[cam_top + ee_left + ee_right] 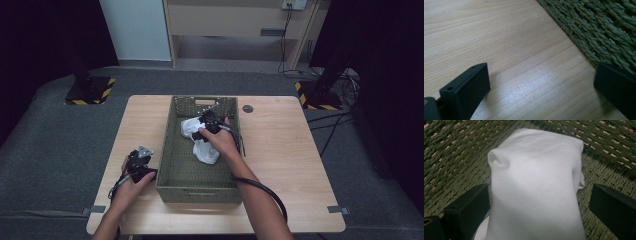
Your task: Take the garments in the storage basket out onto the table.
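Here the right gripper (pixel 537 205) has its jaws spread wide on either side of a white cloth (pixel 536 187), which runs between them without either jaw pressing on it. In the high view that right gripper (pixel 209 122) sits inside the green woven basket (pixel 172 170), over the bunched cloth (pixel 200 142) lying toward the basket's far half. The left gripper (pixel 541 87) is likewise wide open and holds nothing, its jaws just above the bare wooden table (pixel 486 32), one jaw just beside the basket's outer wall (pixel 604 27). From above, the left gripper (pixel 140 162) rests on the table (pixel 280 150) near the basket's near left corner.
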Motion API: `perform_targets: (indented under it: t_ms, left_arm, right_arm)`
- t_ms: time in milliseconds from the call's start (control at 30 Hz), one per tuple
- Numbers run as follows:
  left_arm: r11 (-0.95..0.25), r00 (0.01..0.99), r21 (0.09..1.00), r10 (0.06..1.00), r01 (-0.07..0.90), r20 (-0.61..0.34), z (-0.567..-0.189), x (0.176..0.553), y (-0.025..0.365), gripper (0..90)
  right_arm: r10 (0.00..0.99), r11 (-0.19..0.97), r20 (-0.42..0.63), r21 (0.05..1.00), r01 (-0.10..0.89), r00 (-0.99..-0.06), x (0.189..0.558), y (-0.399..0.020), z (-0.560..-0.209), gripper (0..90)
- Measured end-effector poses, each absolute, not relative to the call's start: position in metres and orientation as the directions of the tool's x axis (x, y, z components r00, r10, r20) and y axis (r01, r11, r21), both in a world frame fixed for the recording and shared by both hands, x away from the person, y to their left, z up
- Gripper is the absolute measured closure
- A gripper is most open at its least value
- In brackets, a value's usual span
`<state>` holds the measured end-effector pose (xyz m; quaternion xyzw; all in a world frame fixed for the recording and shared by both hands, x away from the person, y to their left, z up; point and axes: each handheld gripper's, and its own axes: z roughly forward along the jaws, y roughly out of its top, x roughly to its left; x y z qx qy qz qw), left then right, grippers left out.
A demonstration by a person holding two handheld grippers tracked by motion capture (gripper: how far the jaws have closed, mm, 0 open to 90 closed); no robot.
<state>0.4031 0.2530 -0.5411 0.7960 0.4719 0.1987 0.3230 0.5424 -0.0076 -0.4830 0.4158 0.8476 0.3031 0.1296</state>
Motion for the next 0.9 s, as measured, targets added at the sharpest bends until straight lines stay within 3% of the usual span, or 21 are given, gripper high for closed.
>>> perform_targets:
  t_ms: [900]
  left_arm:
    - [-0.346, 0.476, 0.702, 0.879, 0.623, 0.012, -0.541, 0.403, 0.253, 0.0]
  right_arm:
    - [0.794, 0.466, 0.046, 0.595, 0.655, -0.607, 0.551, 0.000, -0.504, 3.3]
